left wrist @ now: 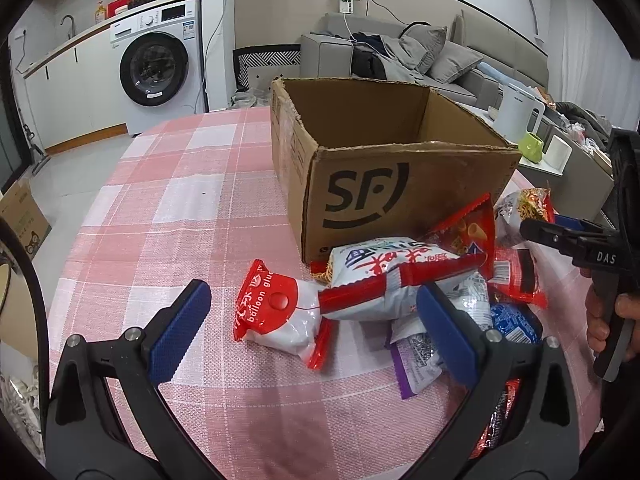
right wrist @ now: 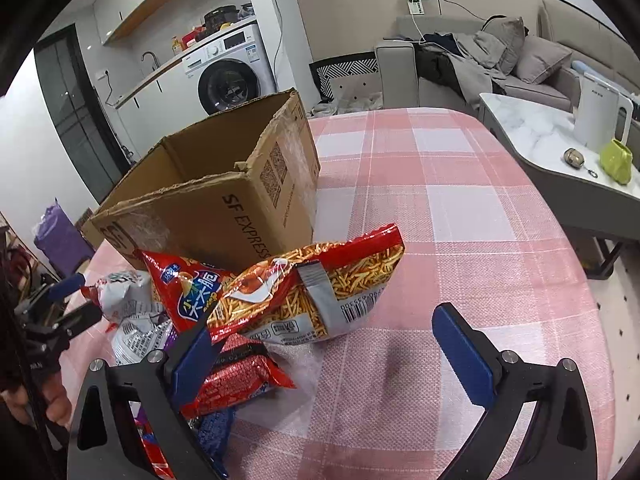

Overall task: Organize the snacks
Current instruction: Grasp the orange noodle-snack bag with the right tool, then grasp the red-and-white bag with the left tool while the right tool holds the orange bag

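Observation:
An open, empty cardboard SF box [left wrist: 384, 184] stands on the pink checked tablecloth; it also shows in the right wrist view [right wrist: 224, 200]. Several snack packets lie in a pile in front of it. My left gripper [left wrist: 314, 330] is open, just above the table, around a red-and-white "balloon glue" packet [left wrist: 280, 316] and a white-and-red packet [left wrist: 396, 280]. My right gripper [right wrist: 324, 340] is open and empty, near a clear-and-red bag of thin fried sticks [right wrist: 320, 284]. A red crisp bag [right wrist: 188, 284] and a small red packet [right wrist: 236, 380] lie at its left finger.
The right gripper and the hand holding it [left wrist: 600, 264] show at the right edge of the left wrist view. A side table [right wrist: 532, 136] with a white kettle [right wrist: 600, 116] and green cup [right wrist: 618, 160] stands right of the table. A washing machine [left wrist: 160, 64] and sofa [left wrist: 432, 56] are behind.

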Tool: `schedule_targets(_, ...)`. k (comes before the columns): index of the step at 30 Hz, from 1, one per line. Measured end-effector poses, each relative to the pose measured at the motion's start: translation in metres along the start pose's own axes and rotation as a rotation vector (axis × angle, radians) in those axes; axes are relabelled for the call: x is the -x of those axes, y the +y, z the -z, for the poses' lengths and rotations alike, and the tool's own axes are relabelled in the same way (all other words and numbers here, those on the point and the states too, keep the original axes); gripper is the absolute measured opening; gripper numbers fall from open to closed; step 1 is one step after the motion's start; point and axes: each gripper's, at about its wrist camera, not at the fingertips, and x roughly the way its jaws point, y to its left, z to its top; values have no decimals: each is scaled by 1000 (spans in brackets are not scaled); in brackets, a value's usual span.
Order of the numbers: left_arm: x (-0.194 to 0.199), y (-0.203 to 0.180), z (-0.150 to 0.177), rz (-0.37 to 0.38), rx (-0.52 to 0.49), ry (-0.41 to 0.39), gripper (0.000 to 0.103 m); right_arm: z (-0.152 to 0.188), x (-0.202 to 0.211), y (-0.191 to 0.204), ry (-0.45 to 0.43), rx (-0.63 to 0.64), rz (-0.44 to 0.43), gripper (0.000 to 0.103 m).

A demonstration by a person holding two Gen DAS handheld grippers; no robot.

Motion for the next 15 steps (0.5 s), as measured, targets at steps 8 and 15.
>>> schedule_targets(8, 3, -13, 2, -6, -41, -5, 102, -1, -8, 1, -8, 4, -56, 61)
schedule_targets(15, 6, -17, 2, -10, -59, -13, 102, 0, -4, 0, -22, 3, -69, 51)
